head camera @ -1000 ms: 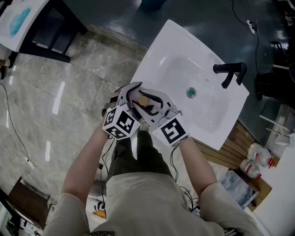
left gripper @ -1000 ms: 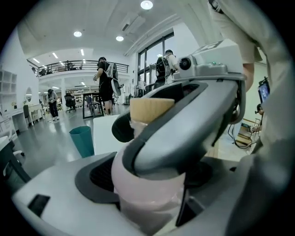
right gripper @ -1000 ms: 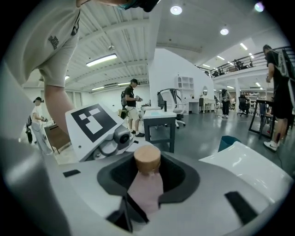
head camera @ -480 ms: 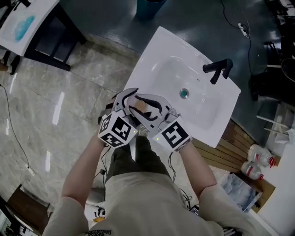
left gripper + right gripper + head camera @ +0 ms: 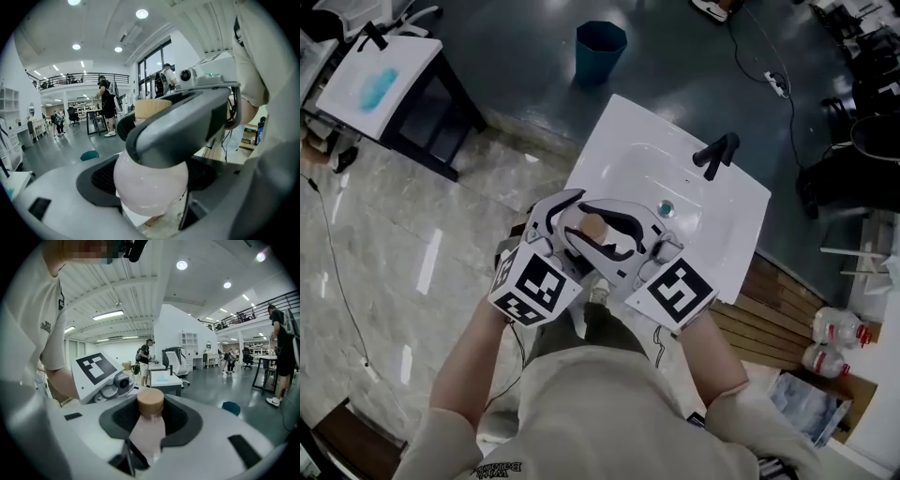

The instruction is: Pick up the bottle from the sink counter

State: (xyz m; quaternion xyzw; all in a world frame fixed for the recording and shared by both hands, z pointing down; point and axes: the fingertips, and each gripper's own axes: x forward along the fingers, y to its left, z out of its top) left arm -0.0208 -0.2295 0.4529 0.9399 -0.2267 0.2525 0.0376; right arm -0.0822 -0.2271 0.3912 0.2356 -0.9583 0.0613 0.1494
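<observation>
We have the pale pink bottle (image 5: 593,225) with its tan cap held up between both grippers; in the head view it sits over the near edge of the white sink counter (image 5: 623,150). The left gripper (image 5: 565,214) has its jaws pinching the bottle's round body, which fills the gap between the dark pads. The right gripper (image 5: 619,236) comes in from the other side, and its jaws are closed around the narrower upper part just below the cap. One of its jaws crosses in front of the bottle in the left gripper view. Beyond our hands, the basin holds a greenish drain (image 5: 666,209), and a black faucet (image 5: 715,155) stands at its far edge. A teal bin (image 5: 600,42) stands on the floor past the counter.
</observation>
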